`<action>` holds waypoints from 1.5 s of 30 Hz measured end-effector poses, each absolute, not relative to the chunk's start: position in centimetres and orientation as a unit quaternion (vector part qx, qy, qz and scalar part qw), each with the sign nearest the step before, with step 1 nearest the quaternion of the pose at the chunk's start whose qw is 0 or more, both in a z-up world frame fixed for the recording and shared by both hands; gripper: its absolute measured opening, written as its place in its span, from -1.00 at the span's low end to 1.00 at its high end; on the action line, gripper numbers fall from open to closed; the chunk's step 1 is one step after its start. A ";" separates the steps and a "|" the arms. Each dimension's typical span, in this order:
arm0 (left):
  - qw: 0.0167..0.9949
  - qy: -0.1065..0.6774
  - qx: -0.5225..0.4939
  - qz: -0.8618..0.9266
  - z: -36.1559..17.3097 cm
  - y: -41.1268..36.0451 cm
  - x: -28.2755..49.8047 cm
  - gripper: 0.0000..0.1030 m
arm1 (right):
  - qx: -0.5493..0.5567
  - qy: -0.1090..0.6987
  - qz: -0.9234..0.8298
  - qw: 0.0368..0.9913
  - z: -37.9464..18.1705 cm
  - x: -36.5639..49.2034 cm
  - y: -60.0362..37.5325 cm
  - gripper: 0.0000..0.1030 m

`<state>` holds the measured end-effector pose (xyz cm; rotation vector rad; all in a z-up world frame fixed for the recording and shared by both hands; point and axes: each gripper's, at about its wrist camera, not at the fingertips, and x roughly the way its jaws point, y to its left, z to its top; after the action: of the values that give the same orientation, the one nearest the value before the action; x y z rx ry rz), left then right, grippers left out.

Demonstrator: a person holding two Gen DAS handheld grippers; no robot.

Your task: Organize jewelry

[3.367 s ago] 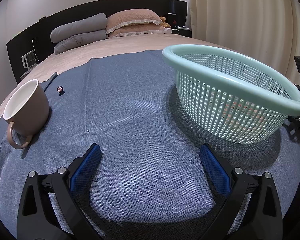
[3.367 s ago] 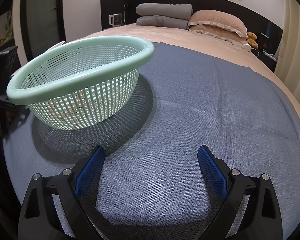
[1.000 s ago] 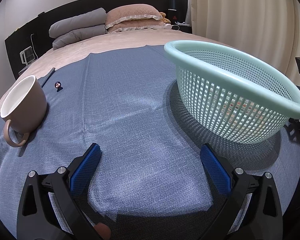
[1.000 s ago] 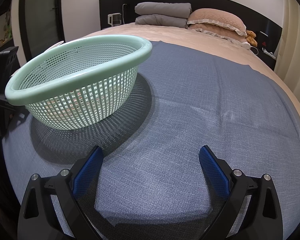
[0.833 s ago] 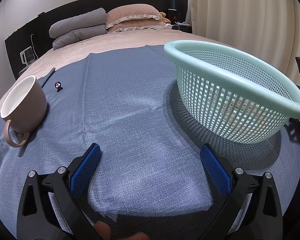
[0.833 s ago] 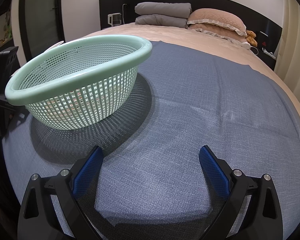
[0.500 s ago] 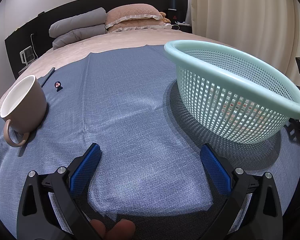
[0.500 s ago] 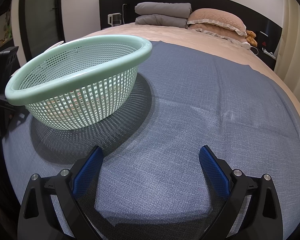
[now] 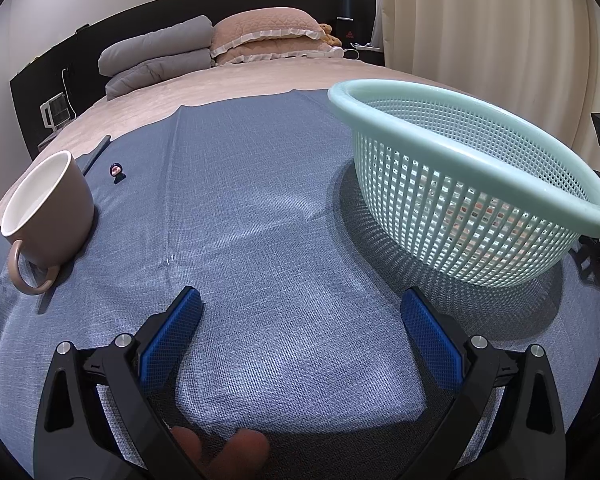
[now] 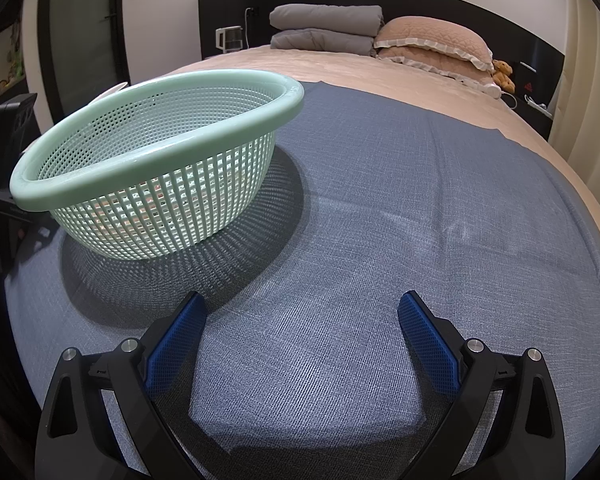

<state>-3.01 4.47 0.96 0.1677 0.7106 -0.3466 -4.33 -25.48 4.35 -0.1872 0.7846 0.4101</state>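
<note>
At the far left of the left wrist view a tan mug [image 9: 48, 210] with a white inside stands upright on the blue cloth [image 9: 260, 208] that covers the near part of the bed [image 9: 236, 80], its handle turned toward the camera. Just beyond the mug, a small dark piece of jewelry [image 9: 117, 169] with a reddish spot lies on the cloth near its far left edge, apart from the mug and beside a thin dark stick [image 9: 97, 153]; it is too small to tell what kind of piece it is. In the middle foreground the left hand-held gripper [image 9: 302, 334] hovers low over bare cloth with its blue-padded fingers spread wide and nothing between them, and fingertips of the person's hand [image 9: 224, 454] show at the bottom edge. To the right sits a mint-green plastic mesh basket [image 9: 472, 200], tilted, with pinkish and reddish shapes showing faintly through its wall near the bottom. In the right wrist view the same basket [image 10: 156, 172] stands at the left, and the right hand-held gripper [image 10: 300, 334] is likewise wide open and empty above the cloth [image 10: 400, 200]. At the head of the bed lie folded grey bedding [image 10: 324, 26] and pink frilled pillows [image 10: 436, 46].
</note>
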 end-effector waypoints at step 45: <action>0.920 0.344 0.089 -0.164 1.0 4.1 -3.2 0.91 | -0.089 0.380 0.198 0.899 4.2 -4.3 -25.4 0.82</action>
<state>-3.24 4.12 0.98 0.1821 0.7060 -0.3364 -4.32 -25.43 4.21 -0.1844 0.7871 0.4103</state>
